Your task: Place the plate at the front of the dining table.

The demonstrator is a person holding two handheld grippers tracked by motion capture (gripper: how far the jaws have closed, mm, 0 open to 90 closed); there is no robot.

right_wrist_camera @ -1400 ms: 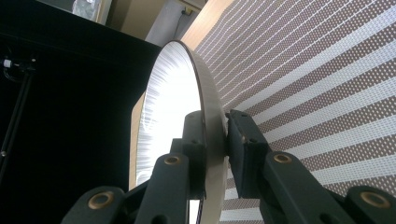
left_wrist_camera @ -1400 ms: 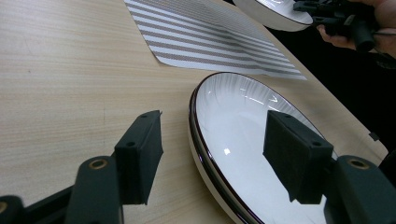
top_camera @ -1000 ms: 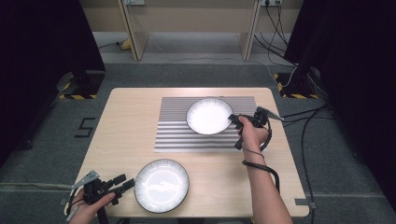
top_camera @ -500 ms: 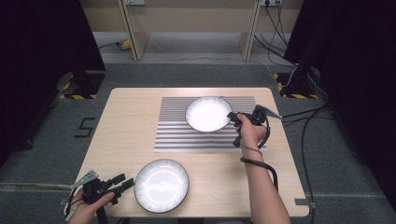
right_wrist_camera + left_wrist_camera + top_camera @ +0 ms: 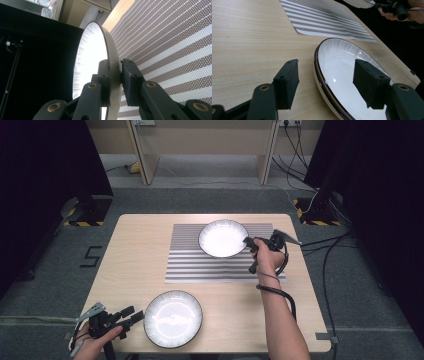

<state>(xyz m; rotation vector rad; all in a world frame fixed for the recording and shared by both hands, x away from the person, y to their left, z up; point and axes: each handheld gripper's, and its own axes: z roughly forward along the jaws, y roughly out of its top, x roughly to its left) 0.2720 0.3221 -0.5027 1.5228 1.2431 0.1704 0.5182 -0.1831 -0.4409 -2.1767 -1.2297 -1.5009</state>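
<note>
A white plate with a dark rim is over the far part of a grey striped mat. My right gripper is shut on this plate's right rim; in the right gripper view its jaws pinch the rim of the plate, with the mat behind. A second white plate lies on the bare wood at the near edge. My left gripper is open at its left rim. In the left gripper view one jaw stands outside the plate and the other over its inside.
The wooden table has bare wood left of the mat and between the mat and the near plate. Cables trail over the floor at the right. Dark panels stand at both sides, and desk legs at the back.
The right hand and the far plate have shifted slightly toward the far side of the mat. The left gripper and the near plate have not moved.
</note>
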